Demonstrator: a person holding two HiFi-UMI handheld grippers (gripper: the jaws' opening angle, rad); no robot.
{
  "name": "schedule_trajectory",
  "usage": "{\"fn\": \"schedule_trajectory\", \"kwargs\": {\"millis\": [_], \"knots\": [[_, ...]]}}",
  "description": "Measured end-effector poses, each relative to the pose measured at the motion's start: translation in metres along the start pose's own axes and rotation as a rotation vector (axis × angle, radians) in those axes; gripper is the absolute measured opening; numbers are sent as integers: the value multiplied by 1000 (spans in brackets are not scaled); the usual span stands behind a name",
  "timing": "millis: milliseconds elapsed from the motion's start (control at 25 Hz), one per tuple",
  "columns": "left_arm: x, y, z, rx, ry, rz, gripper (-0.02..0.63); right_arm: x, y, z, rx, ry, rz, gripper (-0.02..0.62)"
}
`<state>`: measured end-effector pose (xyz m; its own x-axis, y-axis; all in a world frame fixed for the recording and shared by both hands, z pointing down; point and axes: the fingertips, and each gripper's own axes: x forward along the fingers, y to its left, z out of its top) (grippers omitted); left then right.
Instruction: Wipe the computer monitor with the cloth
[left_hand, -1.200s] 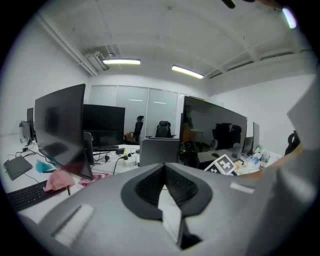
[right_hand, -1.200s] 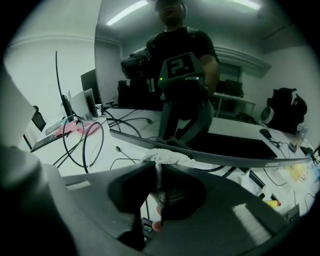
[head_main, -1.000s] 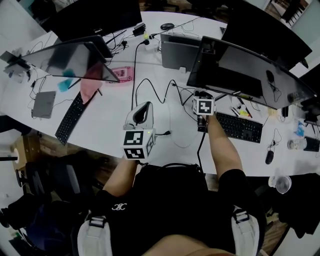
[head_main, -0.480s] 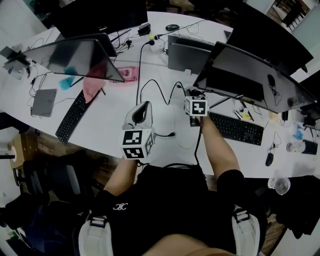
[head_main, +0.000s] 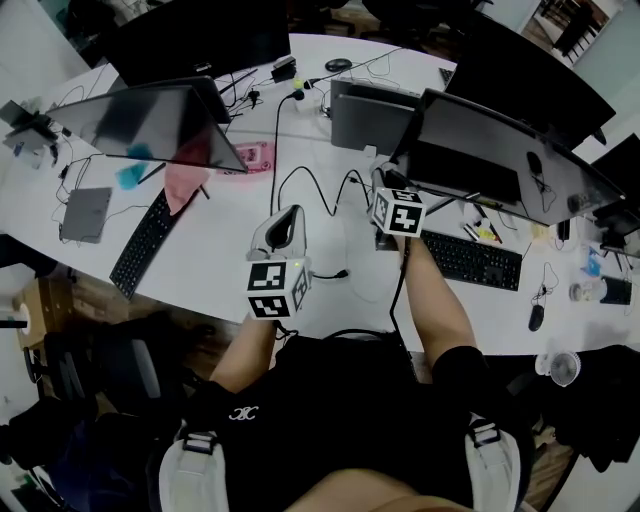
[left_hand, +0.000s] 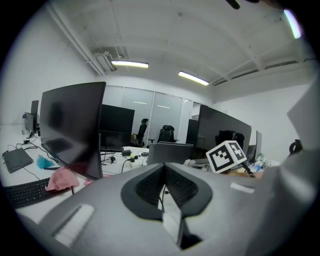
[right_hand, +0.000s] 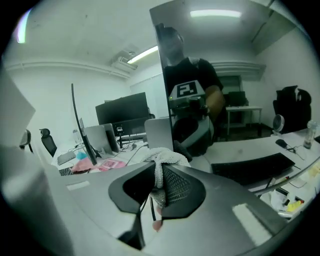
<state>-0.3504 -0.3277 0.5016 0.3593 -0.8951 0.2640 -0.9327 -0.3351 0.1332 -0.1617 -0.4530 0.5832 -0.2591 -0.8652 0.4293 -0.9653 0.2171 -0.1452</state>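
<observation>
Cloth (right_hand: 165, 155) sits pinched in the closed jaws of the right gripper (right_hand: 157, 175), close to the left edge of the monitor (head_main: 500, 150) on the desk's (head_main: 220, 240) right side — likely ready to wipe — while the left gripper (left_hand: 162, 170), jaws together and empty, hangs spare by the near edge.

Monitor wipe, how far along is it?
Done: the right gripper is shut on the cloth. In hand: the cloth is held by the monitor's left edge. Left: wiping across it; no wiped area can be told. The left gripper is shut, empty.
</observation>
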Motion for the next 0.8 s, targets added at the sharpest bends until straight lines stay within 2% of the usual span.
{"fn": "schedule_trajectory", "kwargs": {"millis": [800], "knots": [[19, -26, 34, 19, -61, -65, 54, -91, 29, 177, -66, -417, -4, 35]]}}
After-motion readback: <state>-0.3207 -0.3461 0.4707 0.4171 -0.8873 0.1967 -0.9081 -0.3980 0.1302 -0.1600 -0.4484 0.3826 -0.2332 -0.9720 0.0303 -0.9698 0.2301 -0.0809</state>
